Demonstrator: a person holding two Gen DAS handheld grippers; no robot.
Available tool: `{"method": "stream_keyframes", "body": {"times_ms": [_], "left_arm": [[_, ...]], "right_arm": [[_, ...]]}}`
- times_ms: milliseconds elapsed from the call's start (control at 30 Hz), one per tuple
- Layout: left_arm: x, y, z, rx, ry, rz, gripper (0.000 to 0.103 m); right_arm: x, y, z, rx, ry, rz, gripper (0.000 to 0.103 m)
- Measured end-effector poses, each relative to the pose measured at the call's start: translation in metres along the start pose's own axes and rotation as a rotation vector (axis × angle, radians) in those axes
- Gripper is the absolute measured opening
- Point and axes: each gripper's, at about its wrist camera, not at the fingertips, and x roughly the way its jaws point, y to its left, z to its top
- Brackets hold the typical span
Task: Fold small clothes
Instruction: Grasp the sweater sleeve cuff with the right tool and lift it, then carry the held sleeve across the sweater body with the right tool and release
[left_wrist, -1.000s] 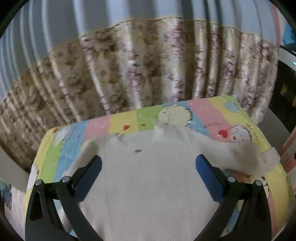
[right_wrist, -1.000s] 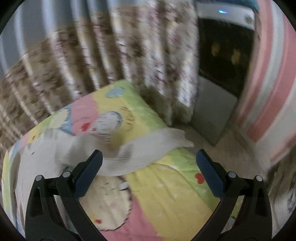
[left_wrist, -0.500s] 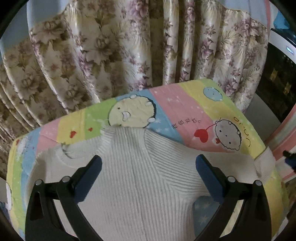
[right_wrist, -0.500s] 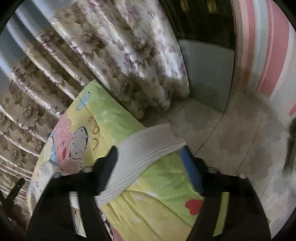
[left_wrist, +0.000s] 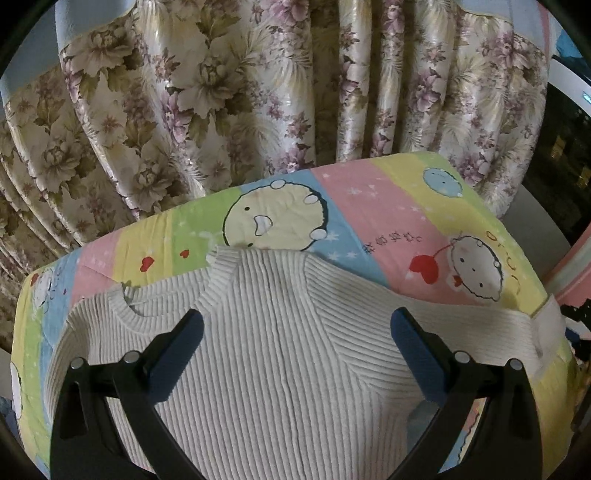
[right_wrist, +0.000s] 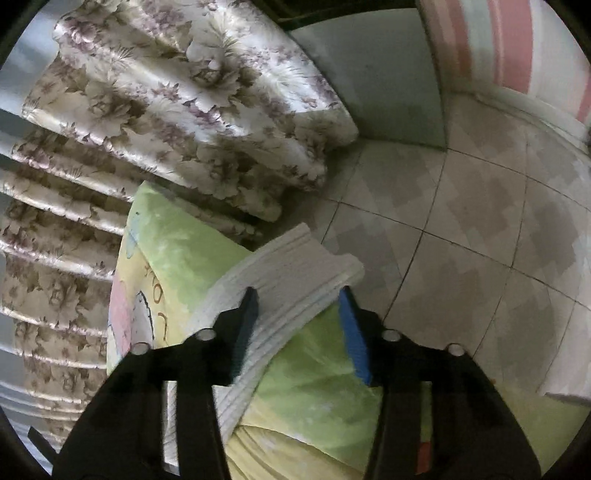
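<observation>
A cream ribbed sweater (left_wrist: 273, 332) lies flat on a pastel cartoon-print quilt (left_wrist: 369, 206). Its neckline (left_wrist: 147, 302) is at the left and one sleeve (left_wrist: 480, 328) stretches right to the quilt's edge. My left gripper (left_wrist: 295, 339) is open and hovers over the sweater's chest, holding nothing. In the right wrist view, my right gripper (right_wrist: 299, 314) straddles the sleeve's cuff (right_wrist: 295, 266) at the quilt's corner (right_wrist: 177, 243). Its jaws are partly closed with the cuff between them, a gap still showing at the right finger.
A floral curtain (left_wrist: 258, 92) hangs close behind the quilt and also shows in the right wrist view (right_wrist: 166, 92). Beyond the quilt's corner is a tiled floor (right_wrist: 480, 240), a grey panel (right_wrist: 388, 74) and pink-striped fabric (right_wrist: 517, 48).
My left gripper moved forward over the sweater and the neckline came into view. My right gripper swung down to the sleeve cuff and its jaws narrowed around it.
</observation>
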Motion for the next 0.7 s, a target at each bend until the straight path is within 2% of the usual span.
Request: {"method": "stream_keyframes", "body": {"times_ms": [33, 100, 133, 233, 300, 500, 633, 700], "left_arm": [[0.003, 0.0, 0.001, 0.002, 0.003, 0.008, 0.101], [0.008, 0.0, 0.003, 0.013, 0.01, 0.027, 0.101], [0.01, 0.0, 0.003, 0.018, 0.013, 0.039, 0.101], [0.014, 0.002, 0.003, 0.037, 0.02, 0.071, 0.101], [0.016, 0.005, 0.002, 0.04, 0.026, 0.074, 0.101], [0.016, 0.015, -0.006, 0.029, 0.043, 0.067, 0.101], [0.012, 0.029, -0.017, 0.001, 0.057, 0.053, 0.101], [0.011, 0.037, -0.023, -0.014, 0.067, 0.043, 0.101]], "right_arm": [[0.001, 0.0, 0.0, -0.003, 0.001, -0.003, 0.063], [0.005, 0.002, -0.001, -0.007, 0.002, -0.008, 0.06], [0.005, 0.003, -0.001, -0.01, -0.007, -0.003, 0.047], [0.004, 0.015, -0.001, -0.086, -0.026, -0.026, 0.024], [0.002, 0.027, -0.004, -0.165, -0.046, -0.055, 0.017], [-0.022, 0.061, -0.028, -0.373, -0.145, -0.12, 0.015], [-0.047, 0.1, -0.063, -0.5, -0.187, -0.075, 0.015], [-0.056, 0.125, -0.088, -0.561, -0.188, -0.019, 0.015]]}}
